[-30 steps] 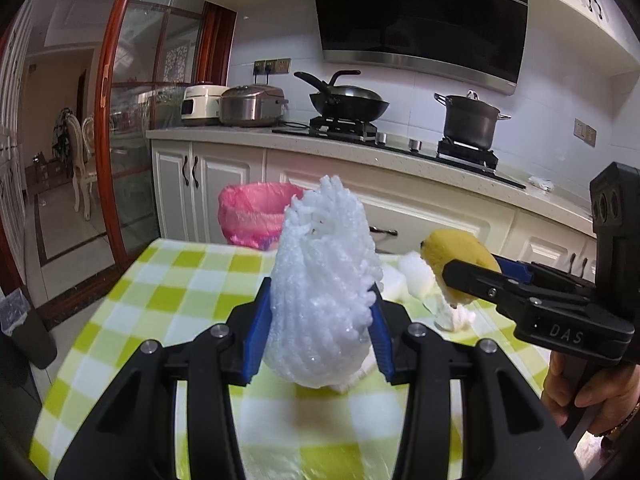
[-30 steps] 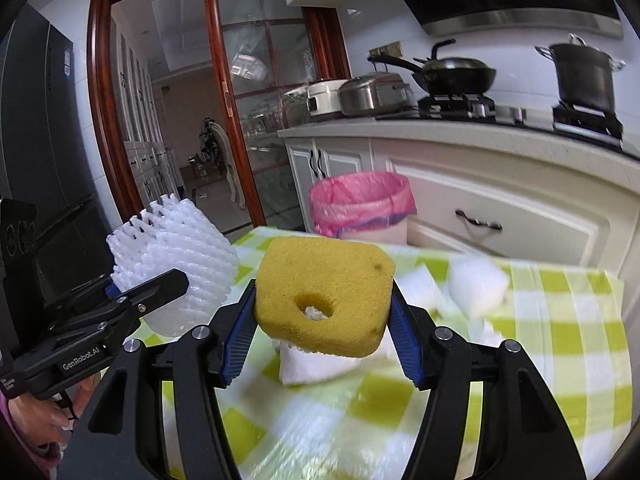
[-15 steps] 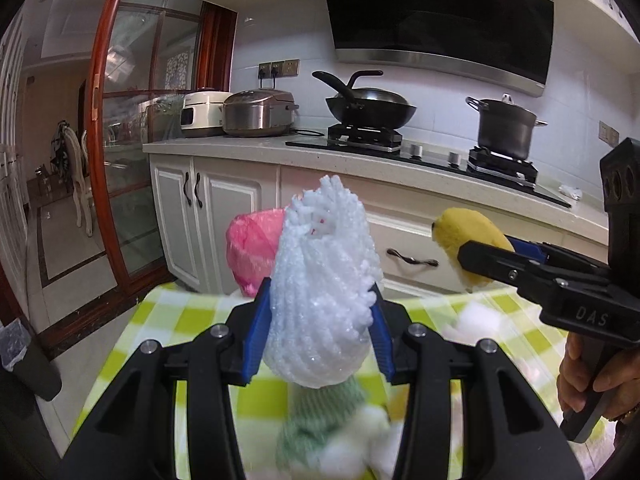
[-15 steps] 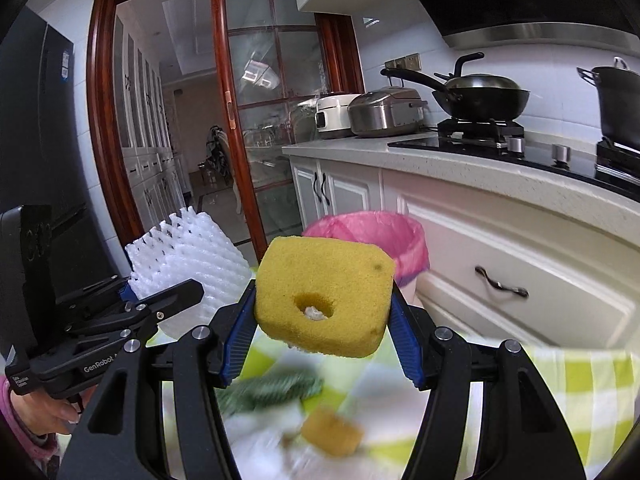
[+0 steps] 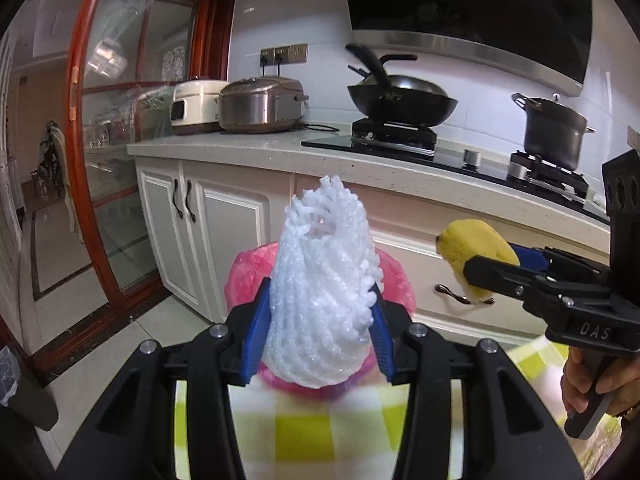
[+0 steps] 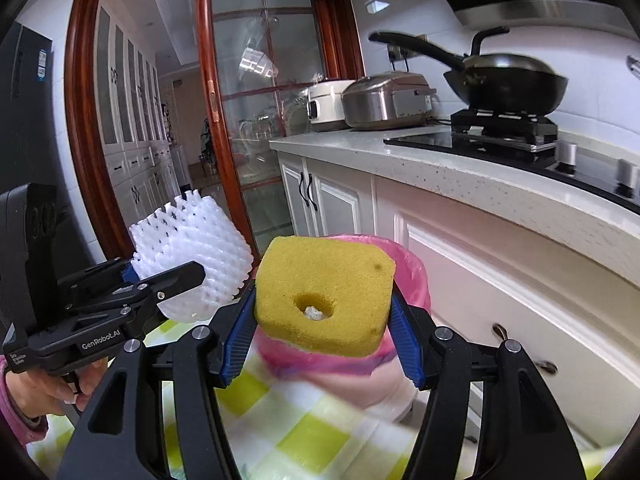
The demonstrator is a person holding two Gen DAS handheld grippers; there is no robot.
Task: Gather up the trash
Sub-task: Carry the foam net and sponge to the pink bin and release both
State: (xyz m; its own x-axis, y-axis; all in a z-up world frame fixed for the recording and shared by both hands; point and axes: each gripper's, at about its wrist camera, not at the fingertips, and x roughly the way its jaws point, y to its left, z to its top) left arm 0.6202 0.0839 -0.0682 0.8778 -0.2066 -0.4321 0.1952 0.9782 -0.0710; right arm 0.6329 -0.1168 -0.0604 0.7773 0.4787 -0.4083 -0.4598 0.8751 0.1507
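From my left wrist view the pink-lined waste bin (image 5: 394,280) sits dead ahead at twelve o'clock, its mouth mostly hidden behind the white foam net sleeve (image 5: 320,300) filling my left gripper (image 5: 318,336). At two o'clock my right gripper (image 6: 322,320), jaws full with the yellow sponge block (image 6: 324,292), crowds that side. Just behind the bin the white cabinet front (image 5: 224,236) and pale stone countertop edge (image 5: 400,176) close off the far side. At ten o'clock the tiled floor (image 5: 132,328) lies open.

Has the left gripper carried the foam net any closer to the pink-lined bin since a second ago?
Yes. The left gripper, shut on the foam net, has moved forward toward the counter cabinets; the pink-lined bin now sits right behind the net.
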